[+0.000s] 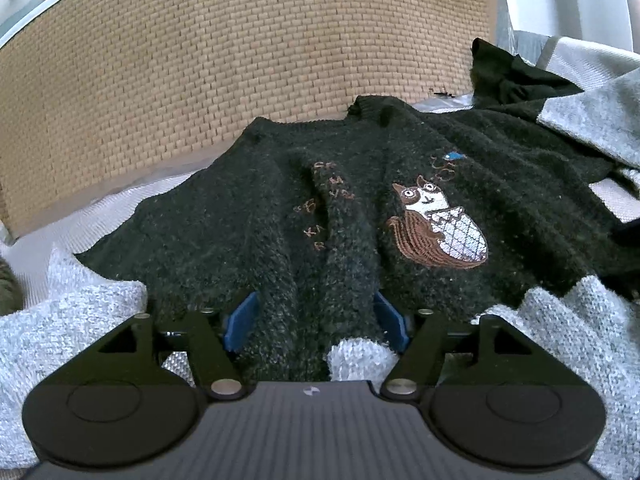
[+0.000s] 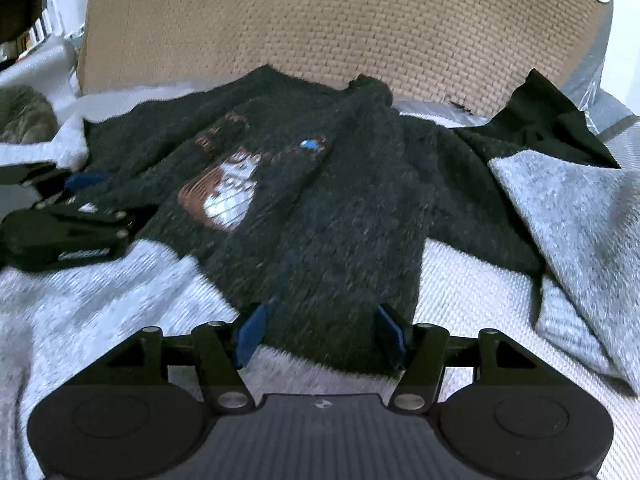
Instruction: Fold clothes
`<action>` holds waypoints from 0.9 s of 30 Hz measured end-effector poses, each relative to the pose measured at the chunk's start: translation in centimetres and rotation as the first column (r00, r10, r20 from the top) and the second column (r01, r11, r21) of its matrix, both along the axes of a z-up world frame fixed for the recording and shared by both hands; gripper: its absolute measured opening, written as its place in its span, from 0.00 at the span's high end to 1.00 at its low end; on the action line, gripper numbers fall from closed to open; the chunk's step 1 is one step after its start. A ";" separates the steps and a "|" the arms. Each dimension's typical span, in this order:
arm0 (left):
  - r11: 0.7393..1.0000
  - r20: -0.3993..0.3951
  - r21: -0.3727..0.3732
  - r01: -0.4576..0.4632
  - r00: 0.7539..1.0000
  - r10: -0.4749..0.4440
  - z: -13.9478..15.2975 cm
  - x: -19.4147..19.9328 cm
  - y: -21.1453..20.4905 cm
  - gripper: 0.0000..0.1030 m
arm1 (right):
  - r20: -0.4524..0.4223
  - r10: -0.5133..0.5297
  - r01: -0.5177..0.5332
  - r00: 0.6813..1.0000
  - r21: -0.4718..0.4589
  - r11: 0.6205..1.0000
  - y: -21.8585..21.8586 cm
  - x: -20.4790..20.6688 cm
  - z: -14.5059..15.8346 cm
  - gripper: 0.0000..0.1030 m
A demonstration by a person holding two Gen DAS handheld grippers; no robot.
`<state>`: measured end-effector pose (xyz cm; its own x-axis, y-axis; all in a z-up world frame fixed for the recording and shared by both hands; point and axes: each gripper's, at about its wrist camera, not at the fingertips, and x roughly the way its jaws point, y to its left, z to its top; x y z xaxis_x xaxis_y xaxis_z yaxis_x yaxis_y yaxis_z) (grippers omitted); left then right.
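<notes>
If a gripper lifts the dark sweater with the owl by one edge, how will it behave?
Probably floppy: the dark sweater already lies in soft ridges and folds, so it should sag and drape. Its fuzzy knit looks thick, so likely rather heavy for clothing, and not slippery. The pale grey parts should trail along.

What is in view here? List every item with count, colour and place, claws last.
Knit sweater: one, dark green with grey sleeves, spread on the white surface, bunched between both claws.
Owl embroidery: one, brown and white, on the sweater's front.
Woven panel: one, tan, upright behind the sweater.
Black cloth: one, crumpled beyond the sweater's right sleeve.
Olive fabric: one bundle, far left.
White surface: one, under everything.
Left claw: black, blue pads, straddling a sweater fold.
Right claw: black, blue pads, straddling the hem.
</notes>
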<state>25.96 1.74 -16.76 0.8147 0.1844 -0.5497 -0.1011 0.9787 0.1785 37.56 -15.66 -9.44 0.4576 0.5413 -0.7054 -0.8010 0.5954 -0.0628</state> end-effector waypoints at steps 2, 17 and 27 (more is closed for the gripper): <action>1.000 0.001 0.014 -0.001 1.000 0.001 0.0 0.0 -0.2 0.33 | -0.003 -0.018 0.018 1.000 0.009 1.000 -0.1 -0.4 -0.1 0.37; 1.000 0.002 -0.005 -0.009 1.000 0.009 -0.5 0.0 0.3 0.28 | 0.004 -0.034 0.034 0.999 0.041 0.999 -1.0 -1.2 -0.1 0.36; 1.000 0.005 0.008 -0.012 1.000 0.012 -0.4 0.0 0.0 0.28 | 0.113 -0.020 0.018 0.993 0.020 1.000 -2.4 -3.8 -0.3 0.36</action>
<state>25.99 1.75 -17.21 0.8154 0.1984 -0.5438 -0.1134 0.9760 0.1861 33.79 -18.02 -9.76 0.5440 0.5447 -0.6383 -0.7782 0.6120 -0.1409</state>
